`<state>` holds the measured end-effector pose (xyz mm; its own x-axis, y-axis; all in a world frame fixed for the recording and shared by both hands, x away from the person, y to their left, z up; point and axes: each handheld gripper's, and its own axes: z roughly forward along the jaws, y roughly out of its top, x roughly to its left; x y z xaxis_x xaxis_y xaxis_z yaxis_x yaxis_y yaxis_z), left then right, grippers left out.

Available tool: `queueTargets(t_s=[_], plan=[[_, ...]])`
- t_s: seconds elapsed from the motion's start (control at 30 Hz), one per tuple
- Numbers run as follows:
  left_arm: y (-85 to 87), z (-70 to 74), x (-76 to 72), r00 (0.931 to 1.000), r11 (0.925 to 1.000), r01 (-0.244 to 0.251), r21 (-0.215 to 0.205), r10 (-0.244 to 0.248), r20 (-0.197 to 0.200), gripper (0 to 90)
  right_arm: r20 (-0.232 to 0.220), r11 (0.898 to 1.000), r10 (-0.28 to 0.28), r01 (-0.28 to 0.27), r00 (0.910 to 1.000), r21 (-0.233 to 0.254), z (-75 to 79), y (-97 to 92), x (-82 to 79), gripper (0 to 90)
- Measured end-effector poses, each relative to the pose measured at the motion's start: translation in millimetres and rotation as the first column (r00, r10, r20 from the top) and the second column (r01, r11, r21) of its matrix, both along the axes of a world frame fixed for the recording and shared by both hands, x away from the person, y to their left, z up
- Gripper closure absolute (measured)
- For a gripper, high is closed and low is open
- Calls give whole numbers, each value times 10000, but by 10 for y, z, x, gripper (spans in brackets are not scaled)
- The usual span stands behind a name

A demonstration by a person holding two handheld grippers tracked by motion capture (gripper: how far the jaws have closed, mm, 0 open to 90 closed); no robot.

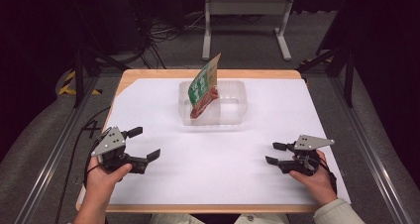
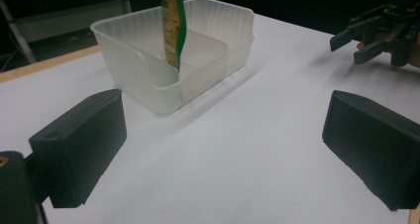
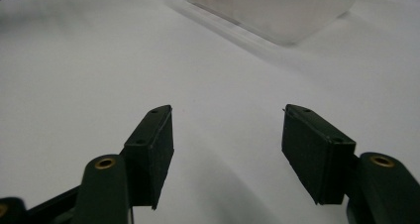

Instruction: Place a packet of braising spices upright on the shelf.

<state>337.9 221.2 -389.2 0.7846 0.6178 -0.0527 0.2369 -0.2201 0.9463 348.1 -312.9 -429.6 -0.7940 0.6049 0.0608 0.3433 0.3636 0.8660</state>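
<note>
Packet (image 1: 204, 87) upright, leaning in far tub (image 1: 233, 102); easily toppled if nudged. Left gripper (image 1: 141, 143) and right gripper (image 1: 274, 153) near, agape, empty.

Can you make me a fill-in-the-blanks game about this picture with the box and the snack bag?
1. The snack packet stands inside the clear plastic ____.
2. Both the left gripper and the right gripper have their jaws ____.
3. The tabletop under the tub is covered with a sheet coloured ____.
4. The top part of the packet is coloured ____.

Missing words: tub; open; white; green
</note>
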Motion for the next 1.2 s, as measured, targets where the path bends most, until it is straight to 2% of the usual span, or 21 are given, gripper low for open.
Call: queueTargets(t_s=[0.1,0.23,0.4,0.67,0.73,0.9,0.93,0.97,1.07,1.2], plan=[[1,-106,17,9998,9999,110,-13,-110,-169,40,22,10000,21,-21,10000,-8,0,-2,-1,372],[-9,-248,29,9984,9992,195,-336,-212,-520,40,11,10000,16,-16,10000,-3,-5,-10,2,372],[-33,-385,41,9968,9993,304,-229,-320,-730,39,-14,10000,18,-18,10000,-7,-12,-12,7,372],[-57,-523,61,9948,9991,400,-156,-413,-932,32,-45,10000,31,-31,10000,-22,-23,-6,9,371],[-64,-543,55,9946,9991,426,-74,-431,-946,30,-46,10000,40,-40,10000,-34,-26,-5,9,372],[-96,-618,53,9924,9972,448,593,-376,-1174,27,-88,10000,39,-40,10000,-53,-38,-2,13,372],[-96,-618,53,9924,9972,448,593,-376,-1174,26,-91,10000,42,-42,9999,-57,-40,-1,14,371],[-102,-634,56,9917,9954,429,852,-321,-1245,26,-101,10000,43,-44,9999,-58,-42,1,14,371],[-111,-654,62,9894,9916,345,1246,-163,-1440,27,-107,10000,45,-45,9999,-46,-42,1,15,371],[-110,-655,69,9889,9919,291,1238,-105,-1480,28,-121,10000,54,-55,9999,-48,-46,4,17,369]])
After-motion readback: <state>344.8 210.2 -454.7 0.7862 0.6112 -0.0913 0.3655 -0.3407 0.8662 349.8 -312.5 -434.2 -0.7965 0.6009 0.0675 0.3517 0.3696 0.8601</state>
